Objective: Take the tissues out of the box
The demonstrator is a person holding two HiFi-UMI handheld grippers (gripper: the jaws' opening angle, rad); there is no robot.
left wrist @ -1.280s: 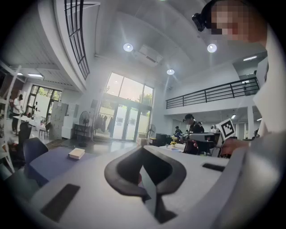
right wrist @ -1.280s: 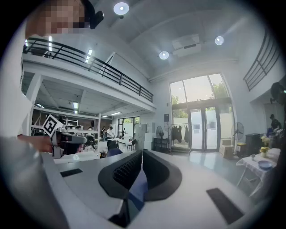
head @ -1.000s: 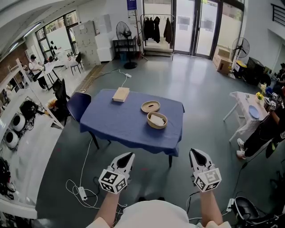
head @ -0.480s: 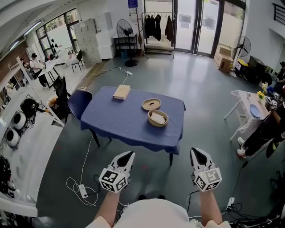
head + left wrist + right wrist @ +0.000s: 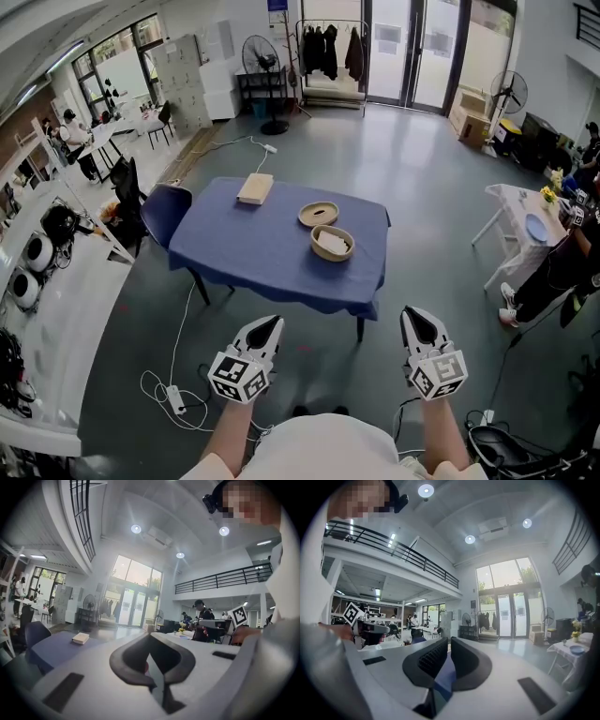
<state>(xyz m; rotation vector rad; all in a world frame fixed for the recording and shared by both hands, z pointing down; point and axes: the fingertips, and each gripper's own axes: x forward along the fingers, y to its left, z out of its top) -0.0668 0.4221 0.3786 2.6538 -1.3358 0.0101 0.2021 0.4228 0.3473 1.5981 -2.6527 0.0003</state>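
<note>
At the far left a dark blue chair stands against the left end of the table with the blue cloth, and nearer to me a white power strip on its cable lies on the grey floor. My left gripper hangs over that floor, well short of the table and pointing towards it; its own view shows the black jaws drawn together with nothing between them. On the cloth, going rightwards, a flat tan rectangular box lies near the far edge. Next comes a round woven lid with an oval slot, and just beside it, on my side, sits the round woven tissue box. The box is open, and the white tissues lie inside it. My right gripper is level with the left one, also over bare floor and apart from the table, its jaws closed to a thin slit and holding nothing. Well off to the right stands a small white table with a blue plate on it.
</note>
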